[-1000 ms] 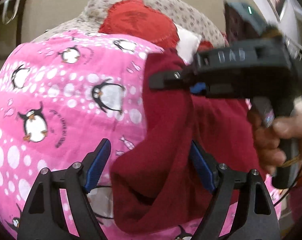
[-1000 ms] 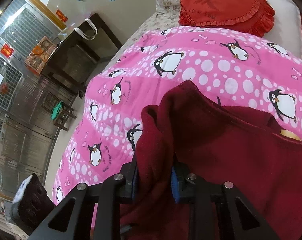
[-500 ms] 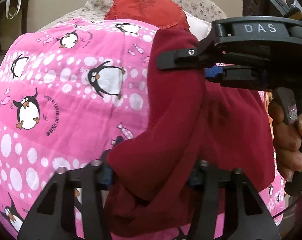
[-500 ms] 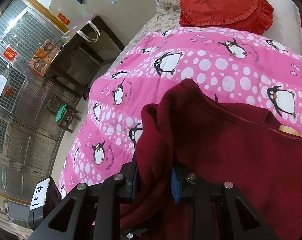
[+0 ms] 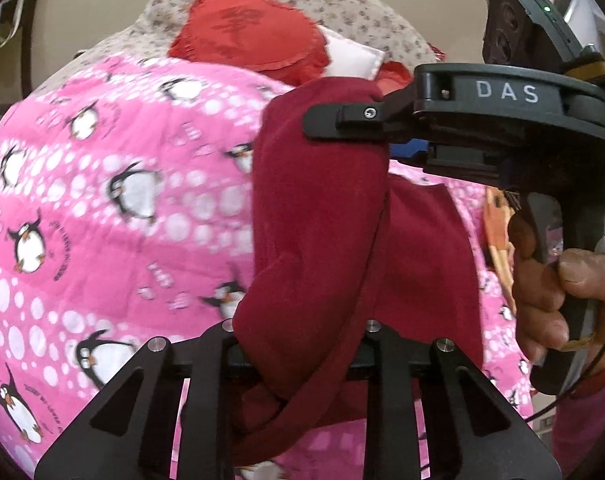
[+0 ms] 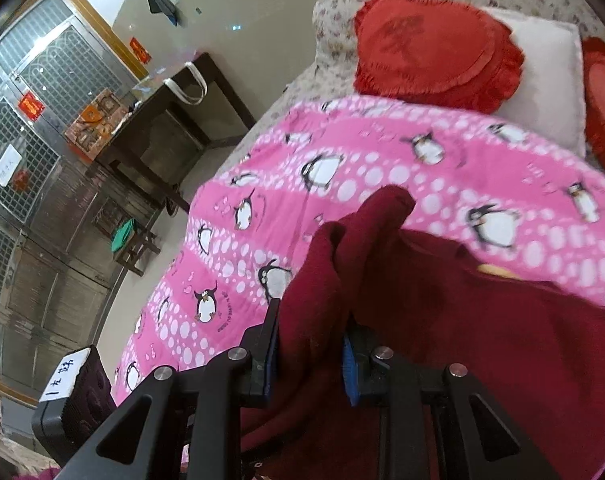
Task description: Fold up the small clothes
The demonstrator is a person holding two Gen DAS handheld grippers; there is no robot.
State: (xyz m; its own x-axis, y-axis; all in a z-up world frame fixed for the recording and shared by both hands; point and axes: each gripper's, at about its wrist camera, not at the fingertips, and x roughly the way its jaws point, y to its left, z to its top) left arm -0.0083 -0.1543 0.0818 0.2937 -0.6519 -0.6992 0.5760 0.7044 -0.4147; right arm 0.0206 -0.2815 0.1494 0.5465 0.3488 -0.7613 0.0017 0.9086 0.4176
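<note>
left wrist view
- left gripper [image 5: 298,354]: jaws have just been closing, now pinching a bunched edge of the dark red garment [image 5: 322,216]; blue pads hidden under the cloth
- garment: hangs as a taut band from the left gripper at the bottom up to the right gripper [image 5: 322,126] near the top; the rest drapes down toward the blanket on the right
- right gripper: seen side-on, comes in from the right; its tip is buried in the garment's top fold; a bit of blue pad shows behind the cloth
- hand [image 5: 550,280]: wrapped round the right gripper's handle at the right edge
- blanket [image 5: 114,208]: pink with penguins and white dots, covers the bed under the garment; blurred
- cushion [image 5: 246,36]: red, round, at the head of the bed, overlapping a white pillow [image 5: 354,56]

right wrist view
- right gripper [image 6: 310,354]: jaws narrow, pressed on a thick fold of the garment [image 6: 442,320]; blue pad [image 6: 348,364] visible on the right side
- garment: fold stands up out of the jaws to a rounded peak; the rest spreads right and down over the blanket [image 6: 382,168]
- cushion [image 6: 434,48]: against the pillow [image 6: 542,80]; a second red cushion [image 6: 604,112] at the right edge
- left gripper: only its body [image 6: 70,396] shows at bottom left, with a white label; jaws out of frame here
- room: dark table [image 6: 162,120] with a white bag [image 6: 186,84] beside the bed, metal grille doors [image 6: 30,128] on the left
</note>
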